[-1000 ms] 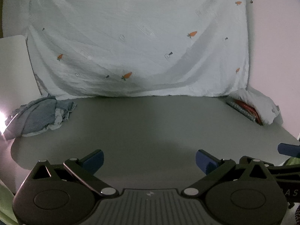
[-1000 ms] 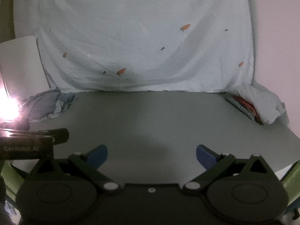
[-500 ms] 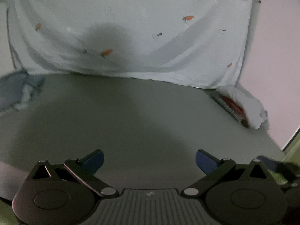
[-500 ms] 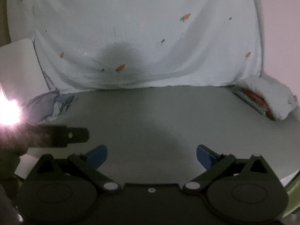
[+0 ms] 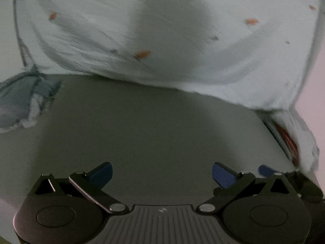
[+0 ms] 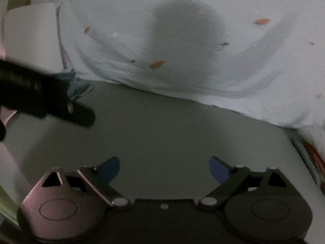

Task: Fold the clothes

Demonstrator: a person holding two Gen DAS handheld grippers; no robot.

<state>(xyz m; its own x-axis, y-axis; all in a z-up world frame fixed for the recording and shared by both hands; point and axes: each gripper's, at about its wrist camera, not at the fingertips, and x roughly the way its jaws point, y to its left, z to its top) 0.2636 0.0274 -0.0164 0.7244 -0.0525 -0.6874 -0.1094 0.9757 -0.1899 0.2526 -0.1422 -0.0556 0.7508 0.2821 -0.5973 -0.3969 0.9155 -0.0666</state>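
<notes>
A crumpled pile of blue-grey clothes (image 5: 22,99) lies at the far left of the grey table (image 5: 152,126). In the right wrist view only a corner of the clothes (image 6: 78,87) shows behind the left gripper's dark body (image 6: 46,99). My left gripper (image 5: 161,174) is open and empty, low over the table's near part. My right gripper (image 6: 164,169) is open and empty too, also over the near table. A blue fingertip of the right gripper (image 5: 266,170) shows at the right of the left wrist view.
A white sheet with small carrot prints (image 5: 182,40) hangs behind the table. A white bundle over red-striped items (image 5: 292,138) lies at the table's right edge. A white board (image 6: 30,36) stands at the back left.
Both grippers have moved forward and tilted, so the table and sheet look nearer. A round shadow has grown on the sheet. The left gripper's body has swung further into the right wrist view.
</notes>
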